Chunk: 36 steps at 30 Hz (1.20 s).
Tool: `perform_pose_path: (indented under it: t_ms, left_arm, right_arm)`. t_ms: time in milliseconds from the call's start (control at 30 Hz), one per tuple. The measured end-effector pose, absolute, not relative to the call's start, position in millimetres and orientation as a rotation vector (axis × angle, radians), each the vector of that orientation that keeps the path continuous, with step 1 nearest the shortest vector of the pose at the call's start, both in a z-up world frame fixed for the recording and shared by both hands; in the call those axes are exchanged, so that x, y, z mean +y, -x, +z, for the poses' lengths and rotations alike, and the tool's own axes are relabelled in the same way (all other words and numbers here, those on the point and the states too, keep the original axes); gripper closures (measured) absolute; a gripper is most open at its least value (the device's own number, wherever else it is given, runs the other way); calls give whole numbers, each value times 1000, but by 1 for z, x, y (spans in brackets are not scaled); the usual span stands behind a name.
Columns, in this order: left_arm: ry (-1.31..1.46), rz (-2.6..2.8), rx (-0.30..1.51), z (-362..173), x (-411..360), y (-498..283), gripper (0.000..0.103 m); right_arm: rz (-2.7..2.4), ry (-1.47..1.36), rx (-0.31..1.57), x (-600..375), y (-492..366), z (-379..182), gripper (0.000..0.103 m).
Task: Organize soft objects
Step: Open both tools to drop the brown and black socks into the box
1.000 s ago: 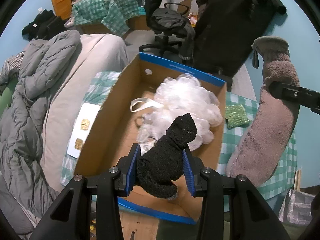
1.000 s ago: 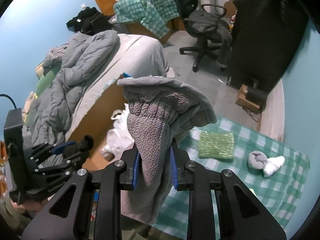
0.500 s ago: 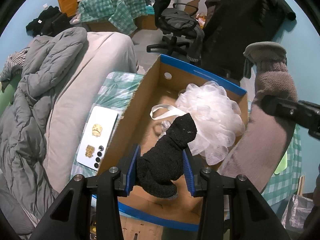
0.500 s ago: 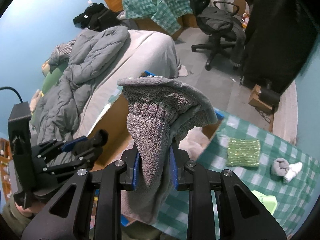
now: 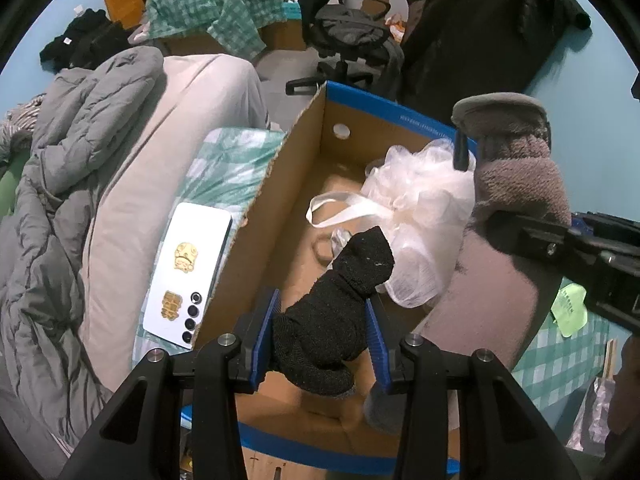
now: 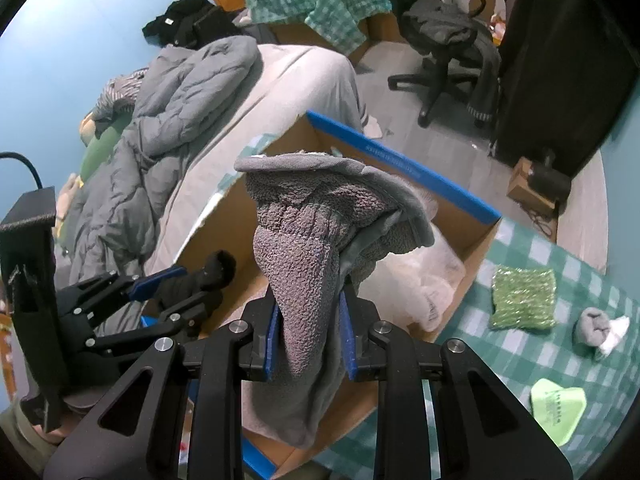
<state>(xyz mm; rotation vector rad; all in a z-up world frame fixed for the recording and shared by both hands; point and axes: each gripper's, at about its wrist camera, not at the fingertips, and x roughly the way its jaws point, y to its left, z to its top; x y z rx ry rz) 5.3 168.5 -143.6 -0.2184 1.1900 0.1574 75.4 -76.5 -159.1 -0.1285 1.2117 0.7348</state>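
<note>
My left gripper [image 5: 323, 336] is shut on a black sock [image 5: 340, 300] and holds it above the near end of an open cardboard box [image 5: 280, 184] with blue edges. A white mesh bath pouf [image 5: 420, 216] lies inside the box. My right gripper [image 6: 308, 336] is shut on a grey fuzzy towel [image 6: 316, 248] that hangs over the box's right side. The towel also shows in the left wrist view [image 5: 516, 184], and the sock in the right wrist view [image 6: 208, 276].
A white phone [image 5: 188, 276] lies left of the box. On the green checked cloth [image 6: 520, 360] right of the box lie a green scrubber [image 6: 524, 300], a rolled grey-white sock [image 6: 600, 328] and a light green cloth [image 6: 558, 404]. A bed [image 5: 120, 160] stands left.
Both grippers have moved left over the box with their loads. The towel now hangs above the box's right side instead of beside it over the cloth.
</note>
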Motion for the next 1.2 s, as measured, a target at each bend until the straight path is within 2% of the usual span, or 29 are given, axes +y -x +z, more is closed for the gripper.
perform_pose_path:
  t_ms: [167, 267, 333, 400, 500, 733, 867, 1200]
  left_arm:
    - [212, 167, 1215, -157, 168, -4, 57]
    - [192, 173, 1219, -158, 167, -2, 45]
    - [180, 175, 1215, -156, 165, -1, 38]
    - [169, 179, 1209, -154, 164, 1, 34]
    - [158, 182, 1208, -150, 161, 2, 25]
    - [170, 191, 1183, -135, 154, 10, 25]
    - [181, 203, 1180, -130, 151, 13, 25]
    - [213, 206, 1132, -105, 134, 22, 25]
  right_arm:
    - [747, 141, 1241, -72, -68, -174, 71]
    - [749, 153, 1253, -71, -66, -177, 53]
    - [746, 156, 1257, -72, -63, -177, 50]
    - [744, 157, 1267, -74, -61, -178, 40]
    - [727, 165, 1277, -78, -59, -179, 37]
    - [716, 155, 1263, -92, -55, -172, 35]
    - [704, 154, 1222, -98, -58, -159, 29]
    - [671, 160, 1157, -129, -64, -129, 27]
